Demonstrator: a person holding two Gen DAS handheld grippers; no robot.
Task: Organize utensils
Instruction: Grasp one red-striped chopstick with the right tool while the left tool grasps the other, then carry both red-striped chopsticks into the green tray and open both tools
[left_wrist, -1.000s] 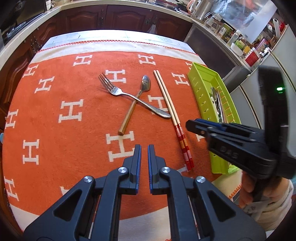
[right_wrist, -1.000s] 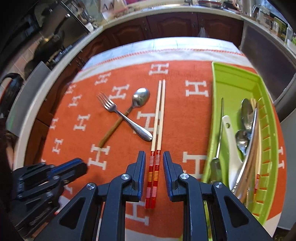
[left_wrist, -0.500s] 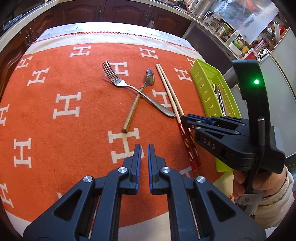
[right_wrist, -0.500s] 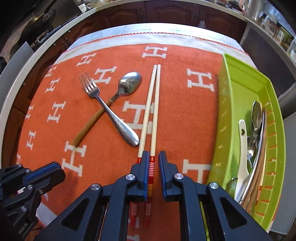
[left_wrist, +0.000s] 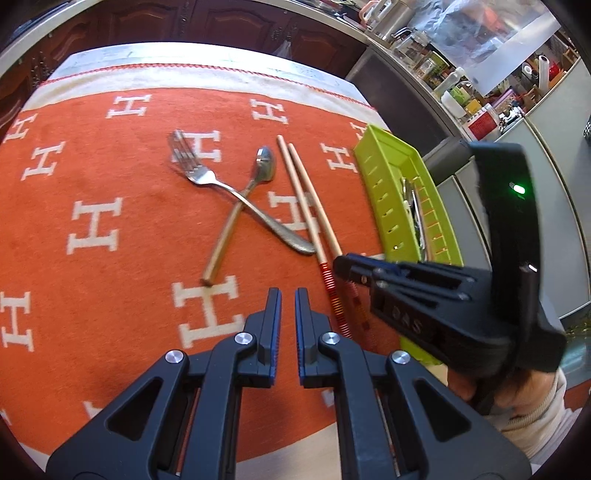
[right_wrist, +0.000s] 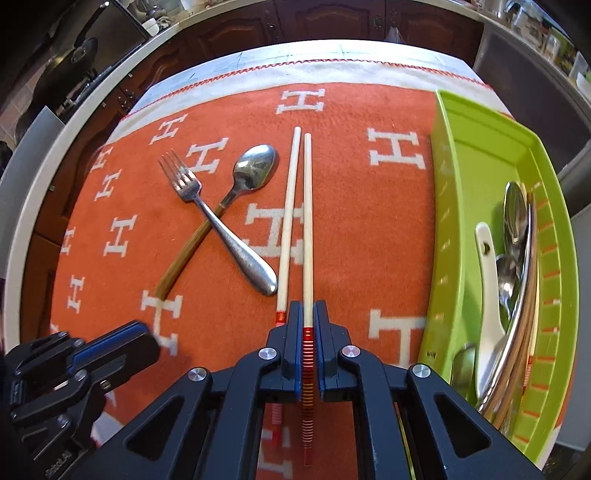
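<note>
Chopsticks (right_wrist: 291, 206) — 2, 1 in right jaws; left jaws closed, empty; 1 fork (right_wrist: 218, 225).

The right gripper (right_wrist: 307, 325) points steeply down, its jaws clamped on one chopstick (right_wrist: 307, 229) near the striped end. The left gripper (left_wrist: 287, 314) hovers with its jaws nearly together and nothing between them. A hand (left_wrist: 517, 398) in a pale sleeve (left_wrist: 535, 424) grips the right gripper's handle.
</note>
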